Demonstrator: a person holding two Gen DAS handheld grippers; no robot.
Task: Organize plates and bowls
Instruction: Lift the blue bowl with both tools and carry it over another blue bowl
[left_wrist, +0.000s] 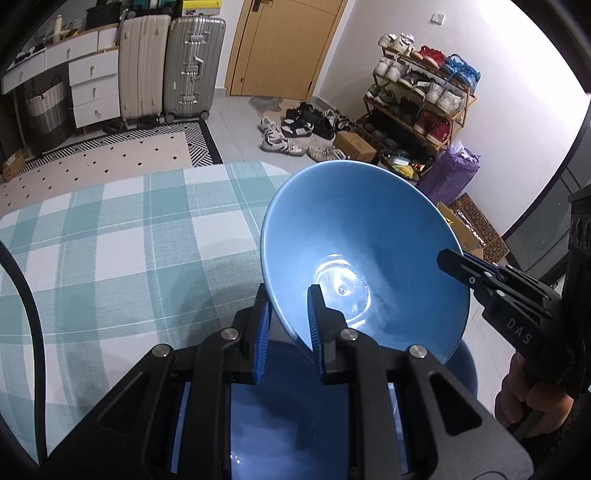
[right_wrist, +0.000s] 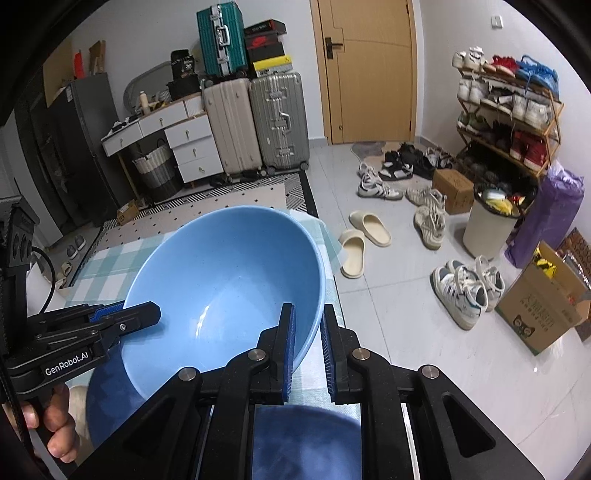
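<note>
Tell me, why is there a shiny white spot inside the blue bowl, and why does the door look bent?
Left wrist view: a light glares off the blue bowl near its bottom. Right wrist view: the same glare is fainter. In both views the fisheye lens curves straight things like the door, and the corners go black.

Counts: 1 light-blue round ceramic bowl (right_wrist: 229, 280), tilted. 1 darker blue round plate (left_wrist: 295, 406) below it, 6 o'clock.

2 black two-finger grippers with blue pads: left gripper (left_wrist: 286, 325), right gripper (right_wrist: 308, 350).

3 upright hard-shell suitcases: beige ribbed (right_wrist: 231, 125), silver-grey with metal latches (right_wrist: 280, 122), teal (right_wrist: 221, 40) on top, all around 11–12 o'clock.

1 wooden door (right_wrist: 365, 70), 12 o'clock. 1 wooden shoe rack (right_wrist: 509, 122), 2 o'clock. 1 pair of beige slippers (right_wrist: 364, 243), 1 white round bin (right_wrist: 487, 221), 1 striped laundry basket (right_wrist: 155, 170) at 10 o'clock.

Cardboard boxes: 2 countable in the right wrist view, small (right_wrist: 452, 190) and large printed (right_wrist: 543, 306). Loose shoes: too cluttered to count.
</note>
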